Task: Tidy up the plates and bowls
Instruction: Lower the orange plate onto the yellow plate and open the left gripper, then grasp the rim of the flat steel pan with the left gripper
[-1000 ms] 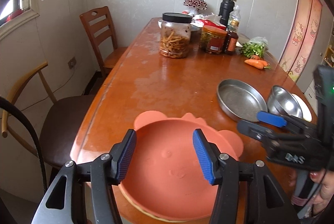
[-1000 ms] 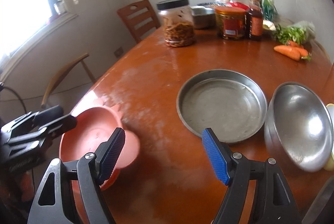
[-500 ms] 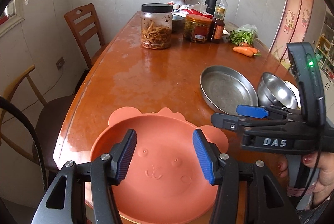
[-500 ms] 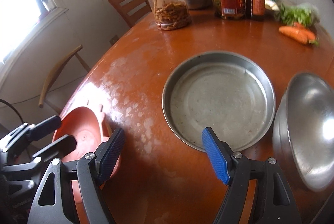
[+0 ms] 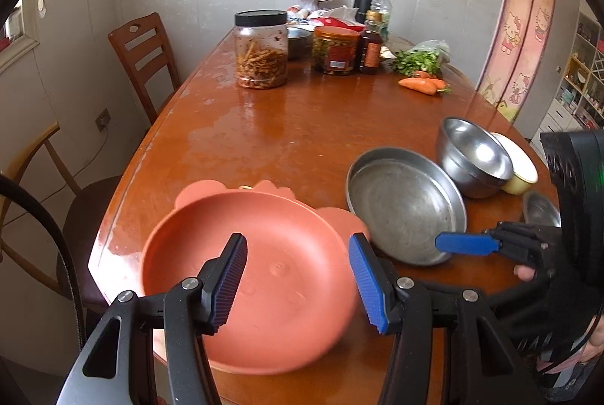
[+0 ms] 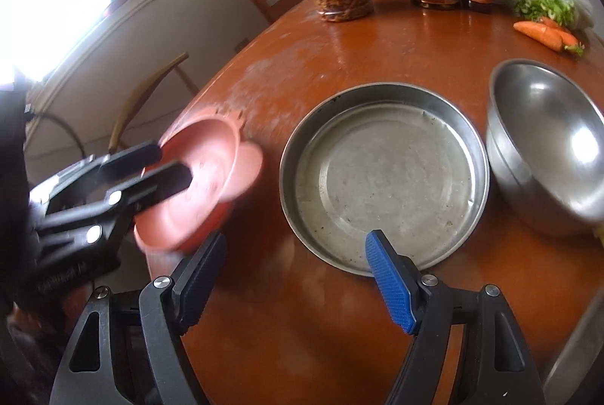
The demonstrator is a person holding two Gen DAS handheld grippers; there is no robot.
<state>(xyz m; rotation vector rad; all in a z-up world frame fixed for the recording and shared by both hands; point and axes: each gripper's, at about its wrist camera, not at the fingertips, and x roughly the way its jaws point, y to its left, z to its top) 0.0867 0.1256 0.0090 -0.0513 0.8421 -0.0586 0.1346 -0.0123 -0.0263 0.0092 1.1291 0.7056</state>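
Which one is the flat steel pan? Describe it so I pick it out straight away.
On the brown wooden table, look at the near end, right of the orange bear-eared plate. The flat steel pan lies there, wide and shallow with a dull flat bottom. The shiny steel bowl beside it is deeper and rounded.

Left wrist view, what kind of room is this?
Most likely a home dining room: a long wooden table with chairs alongside it, food jars and carrots on it.

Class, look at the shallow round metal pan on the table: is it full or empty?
Empty. The metal pan shows its bare, scuffed bottom from rim to rim in both views, with only small specks of residue and no dish or food inside.
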